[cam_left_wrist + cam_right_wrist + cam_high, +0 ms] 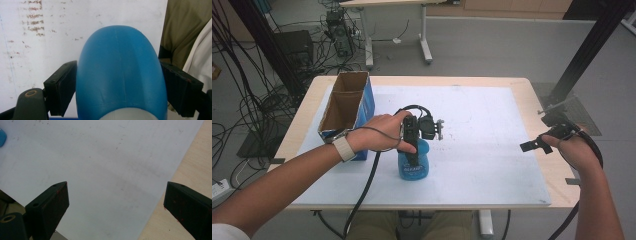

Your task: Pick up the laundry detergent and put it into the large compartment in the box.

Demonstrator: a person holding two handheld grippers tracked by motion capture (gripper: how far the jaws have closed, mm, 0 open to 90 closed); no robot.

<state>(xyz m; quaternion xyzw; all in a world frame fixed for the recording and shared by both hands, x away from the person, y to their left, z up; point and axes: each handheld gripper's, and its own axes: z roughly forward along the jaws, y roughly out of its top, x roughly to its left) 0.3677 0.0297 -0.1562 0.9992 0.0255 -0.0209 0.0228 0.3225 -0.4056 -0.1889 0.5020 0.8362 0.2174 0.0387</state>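
left gripper [117, 82] pinching blue bottle [121, 72] on mat; right gripper [116, 205] spread, idle. next: lift toward cardboard box [344, 107].

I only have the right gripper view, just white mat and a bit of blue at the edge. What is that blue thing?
Observer: A blue bottle standing on the mat, near the front edge.
Operator: Is the other gripper on it?
Observer: Yes, the left gripper has both pads against the bottle's sides.
Operator: Anything else on the table?
Observer: An open cardboard box with blue sides, left of the bottle.
Operator: Where is my gripper?
Observer: The right gripper is at the table's right edge, jaws open.
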